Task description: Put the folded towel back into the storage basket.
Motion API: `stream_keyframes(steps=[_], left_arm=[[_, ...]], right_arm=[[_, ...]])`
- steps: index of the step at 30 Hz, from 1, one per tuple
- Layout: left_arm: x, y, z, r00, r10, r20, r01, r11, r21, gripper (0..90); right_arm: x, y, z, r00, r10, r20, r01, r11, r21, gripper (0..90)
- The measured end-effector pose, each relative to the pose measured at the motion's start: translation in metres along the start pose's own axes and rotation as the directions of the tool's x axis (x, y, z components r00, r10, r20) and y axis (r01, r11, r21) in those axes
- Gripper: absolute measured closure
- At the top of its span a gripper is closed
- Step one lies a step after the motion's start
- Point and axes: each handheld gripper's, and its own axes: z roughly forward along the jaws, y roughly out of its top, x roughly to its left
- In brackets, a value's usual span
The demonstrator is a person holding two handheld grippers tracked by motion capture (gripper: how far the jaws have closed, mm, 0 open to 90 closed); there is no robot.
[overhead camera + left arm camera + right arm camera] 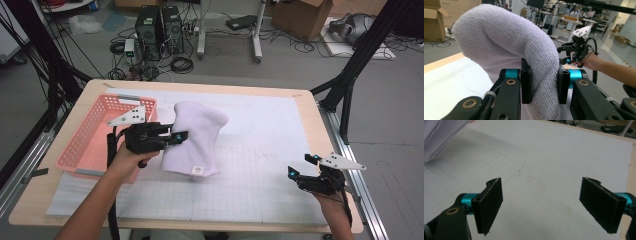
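Note:
A pale lilac terry towel (196, 131) hangs in a thick fold above the white gridded mat (260, 145), left of the table's middle, a small label near its lower edge. My left gripper (176, 136) comes at it from the left and is shut on the towel's side. In the left gripper view the towel (506, 37) bulges between the two black pads (526, 85) of the left gripper (545, 82). My right gripper (300, 166) rests near the front right corner, open and holding nothing. Its own view shows the right gripper (549, 207) with wide-apart pads over bare mat, and the towel (439, 137) at the top left.
A pink perforated basket (90, 135) lies on the table's left side, just behind my left hand. The wooden table edge (320, 130) runs close to the right gripper. Computer towers (160, 30), cables and a cardboard box (305, 17) stand on the floor beyond the table.

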Motion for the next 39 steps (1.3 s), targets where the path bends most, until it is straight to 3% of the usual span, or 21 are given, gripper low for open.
stream_keyframes(steps=[11,21,33,39], left_arm=[[0.006,0.007,-0.029,0.9998,0.013,-0.012,-0.014,0.9999,-0.003,72.6],[0.011,0.019,-0.057,0.9990,0.025,-0.037,-0.027,0.9989,-0.038,72.5],[0.017,0.032,-0.094,0.9949,0.025,-0.097,-0.034,0.9950,-0.094,72.5],[0.016,0.042,-0.119,0.9899,0.035,-0.137,-0.053,0.9897,-0.133,72.5]], right_arm=[[0.000,0.002,0.000,1.0000,0.003,0.007,-0.003,1.000,0.003,17.7],[0.001,0.003,0.002,1.0000,0.000,0.008,0.000,1.000,0.004,17.8],[0.002,0.004,0.004,1.0000,0.000,0.007,0.000,1.000,0.004,17.8],[0.002,0.004,0.005,1.0000,-0.005,0.009,0.005,1.000,0.008,17.8]])
